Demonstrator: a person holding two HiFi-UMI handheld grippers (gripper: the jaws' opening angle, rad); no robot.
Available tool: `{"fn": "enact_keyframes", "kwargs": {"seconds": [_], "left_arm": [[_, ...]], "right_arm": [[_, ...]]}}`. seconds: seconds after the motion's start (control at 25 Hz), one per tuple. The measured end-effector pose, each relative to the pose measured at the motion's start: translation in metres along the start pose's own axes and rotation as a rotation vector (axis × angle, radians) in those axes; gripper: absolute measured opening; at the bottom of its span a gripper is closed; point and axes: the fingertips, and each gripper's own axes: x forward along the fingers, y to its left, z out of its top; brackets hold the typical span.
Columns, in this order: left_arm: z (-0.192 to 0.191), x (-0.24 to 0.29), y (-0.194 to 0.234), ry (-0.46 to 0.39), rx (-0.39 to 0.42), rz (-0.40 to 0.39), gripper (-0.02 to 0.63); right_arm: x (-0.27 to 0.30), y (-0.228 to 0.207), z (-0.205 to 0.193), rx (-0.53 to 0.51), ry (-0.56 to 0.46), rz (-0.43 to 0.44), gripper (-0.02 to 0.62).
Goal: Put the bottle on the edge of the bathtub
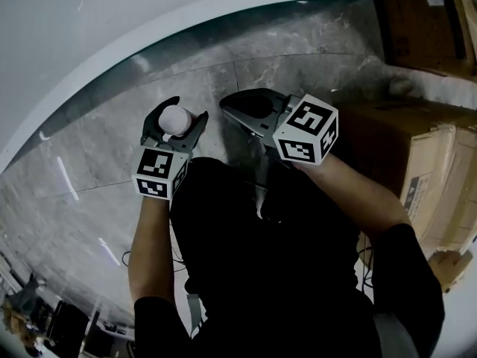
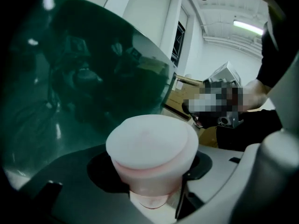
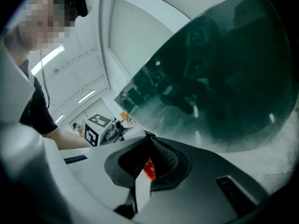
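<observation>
A small bottle with a pale pink body and a round white cap [image 1: 176, 118] stands upright between the jaws of my left gripper [image 1: 176, 115], which is shut on it below the cap. In the left gripper view the bottle's cap [image 2: 152, 143] fills the middle, with the left gripper [image 2: 150, 174] closed round its neck. My right gripper [image 1: 232, 111] hovers just to the right at the same height, jaws together and holding nothing. The right gripper [image 3: 147, 166] shows only a small red mark between its pads. The white bathtub [image 1: 112, 21] curves across the top left, beyond both grippers.
Glossy grey marble floor [image 1: 89, 162] lies below the grippers and runs up to the tub's wall. Cardboard boxes [image 1: 432, 177] stand stacked at the right, with a brown wooden panel [image 1: 417, 21] behind them. Cables lie on the floor near the person's feet.
</observation>
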Motion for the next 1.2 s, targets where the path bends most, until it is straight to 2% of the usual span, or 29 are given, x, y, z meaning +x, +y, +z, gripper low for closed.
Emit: {"fn": "enact_keyframes", "kwargs": {"seconds": [0.2, 0.36, 0.44, 0.6, 0.72, 0.88, 1.08, 1.2], "left_arm": [[-0.023, 0.028, 0.019, -0.003, 0.023, -0.011, 0.293], [-0.039, 0.051, 0.033, -0.016, -0.012, -0.025, 0.293], [-0.049, 0.063, 0.039, 0.007, 0.003, -0.019, 0.293], [-0.072, 0.088, 0.042, 0.097, 0.088, -0.025, 0.293], [-0.088, 0.101, 0.047, 0.141, 0.057, -0.046, 0.293], [-0.094, 0.112, 0.062, 0.158, 0.011, -0.034, 0.293], [-0.108, 0.134, 0.069, 0.21, 0.078, -0.013, 0.293], [-0.119, 0.15, 0.066, 0.219, 0.062, -0.015, 0.293]], "right_arm": [[0.013, -0.02, -0.028, -0.012, 0.008, 0.007, 0.028], [0.013, -0.041, -0.036, -0.001, 0.008, 0.002, 0.028], [0.01, -0.05, -0.037, -0.008, 0.0, -0.014, 0.028], [0.003, -0.055, -0.035, 0.016, -0.005, -0.009, 0.028], [-0.002, -0.056, -0.037, -0.004, -0.002, -0.015, 0.028], [-0.005, -0.064, -0.043, 0.011, 0.006, -0.03, 0.028], [-0.004, -0.07, -0.049, 0.036, 0.032, -0.06, 0.028], [-0.004, -0.058, -0.049, -0.061, 0.057, -0.056, 0.028]]}}
